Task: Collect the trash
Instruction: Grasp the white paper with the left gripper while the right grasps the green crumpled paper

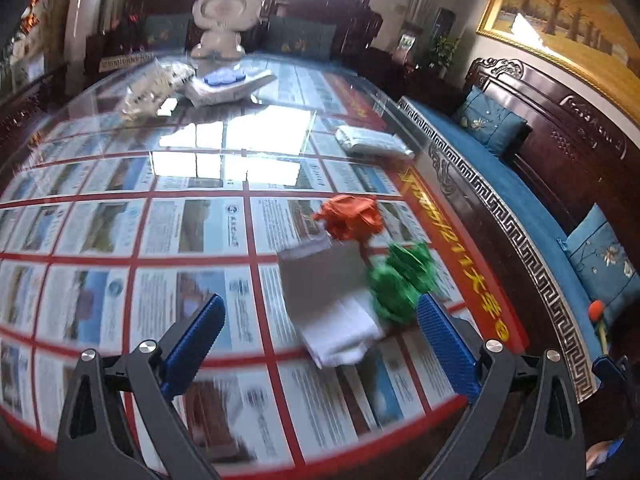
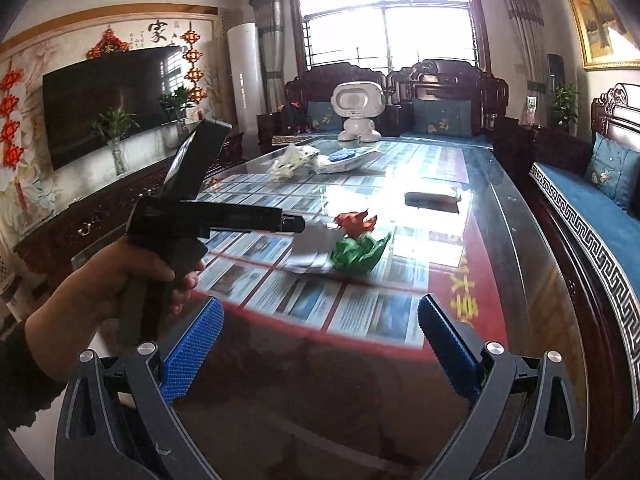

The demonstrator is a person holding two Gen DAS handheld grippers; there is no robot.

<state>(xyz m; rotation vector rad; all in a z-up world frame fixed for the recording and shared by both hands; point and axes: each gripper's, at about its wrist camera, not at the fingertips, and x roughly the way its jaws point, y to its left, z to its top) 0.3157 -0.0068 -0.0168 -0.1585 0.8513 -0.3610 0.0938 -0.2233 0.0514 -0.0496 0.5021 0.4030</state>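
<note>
Orange paper (image 1: 350, 216) and green paper (image 1: 402, 280), both crumpled, lay on the glass table (image 1: 120, 240) touching each other, with a grey sheet (image 1: 324, 276) and a white tissue (image 1: 340, 336) just beside them. None of that trash was picked up yet, so the job looked barely started. I saw no bin, so I could not tell where the trash should go.

Both tools were empty. The left gripper (image 1: 320, 340) was spread wide above the pile, with nothing between its blue pads. The right gripper (image 2: 320, 344) was spread wide too, back over the near edge of the table.

Most of the table near the pile was bare, so there was room to reach. A small packet (image 1: 374, 142) lay further off, maybe wrapped in plastic, but it was blurry. The sofa (image 1: 520, 208) ran close along the right side.
</note>
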